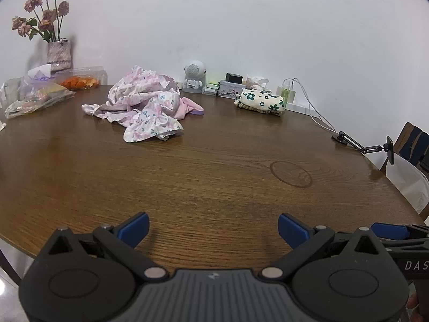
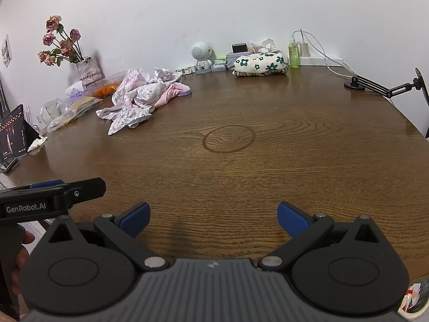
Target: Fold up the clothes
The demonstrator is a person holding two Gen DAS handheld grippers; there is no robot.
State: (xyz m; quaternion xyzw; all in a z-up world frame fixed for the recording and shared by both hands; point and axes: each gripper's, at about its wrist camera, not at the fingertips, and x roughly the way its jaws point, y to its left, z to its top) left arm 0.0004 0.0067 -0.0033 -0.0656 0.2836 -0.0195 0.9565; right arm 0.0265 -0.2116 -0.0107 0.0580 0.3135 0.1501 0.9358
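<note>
Both grippers empty, jaws spread wide: left gripper (image 1: pixel 213 226), right gripper (image 2: pixel 213 216), low over near tabletop (image 1: pixel 214 177). Floral pyjamas (image 1: pixel 142 104) crumpled far-left, well apart. Looks light, floppy, thin; grab hem corner probably, not bunched middle.

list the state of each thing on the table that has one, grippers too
left gripper: open, empty, over the near table edge
right gripper: open, empty
pink floral clothes: crumpled heap, unfolded
green-flower cloth: folded bundle by the wall
flowers: upright in vase, wilted
green bottle: upright
phone arm: stretched out past the table edge
</note>
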